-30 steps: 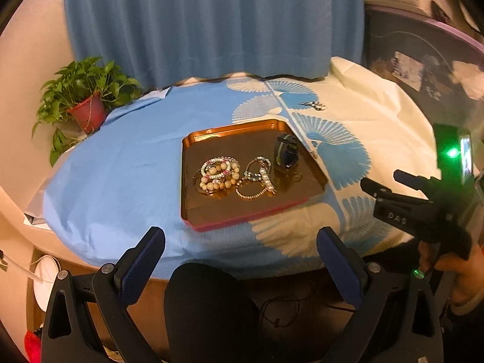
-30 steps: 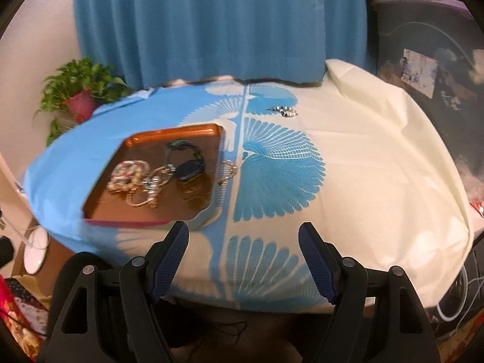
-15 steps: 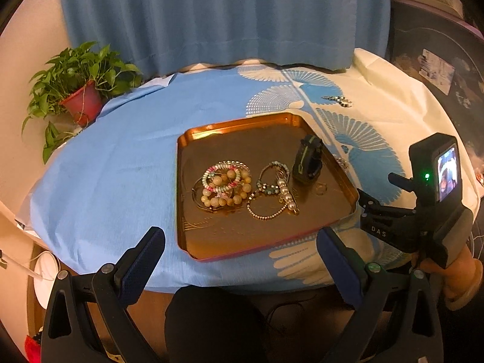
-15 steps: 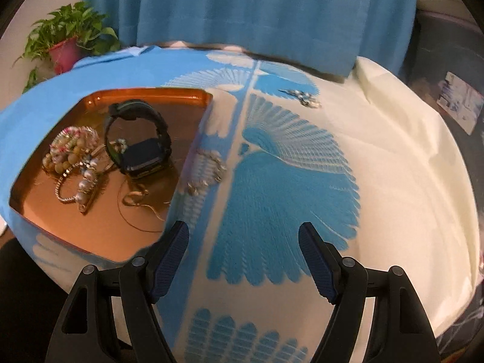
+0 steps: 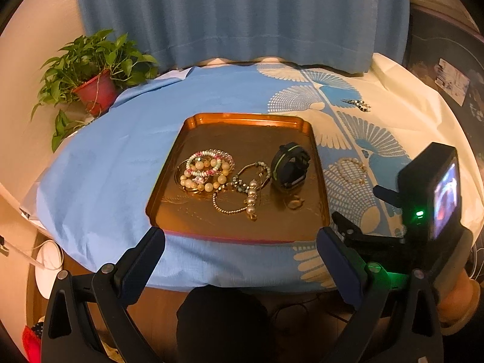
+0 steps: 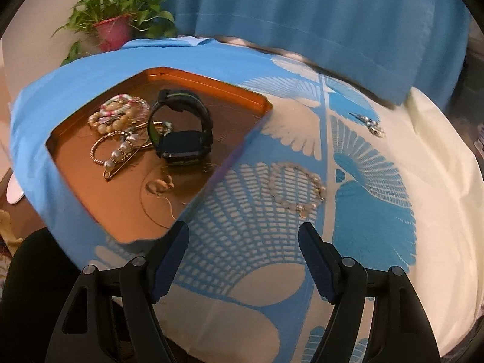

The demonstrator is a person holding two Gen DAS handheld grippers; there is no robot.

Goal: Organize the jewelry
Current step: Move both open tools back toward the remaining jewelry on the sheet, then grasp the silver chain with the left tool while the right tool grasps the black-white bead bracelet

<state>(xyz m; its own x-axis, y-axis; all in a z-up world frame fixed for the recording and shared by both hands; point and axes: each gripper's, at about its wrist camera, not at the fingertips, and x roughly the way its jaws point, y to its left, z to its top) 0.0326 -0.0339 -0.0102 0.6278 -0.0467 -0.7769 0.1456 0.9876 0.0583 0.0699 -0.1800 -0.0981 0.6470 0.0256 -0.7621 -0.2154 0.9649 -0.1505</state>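
Right gripper: spread wide and empty, low over the tablecloth, pointed at the loose chain bracelet just ahead of its tips.
Left gripper: also wide apart, holding nothing, hanging at the near edge of the table in front of the tray.
Step in hand: judged to be the reach for a piece lying outside the tray, with most of the jewelry already gathered inside.
Next move: the right gripper likely needs to drop over the flat chain, close low on it, then carry it left over the tray rim.
Task's things: in the tray lie stacked bead bracelets, a pearl bracelet, a black smartwatch standing on its side, and a small ring-like piece; a beaded piece lies far right on the cloth.
In the way: the tray's raised right rim sits between bracelet and tray floor; the thin chain lies flat on soft cloth, so it may slip.
Around: potted plant far left, blue curtain behind.
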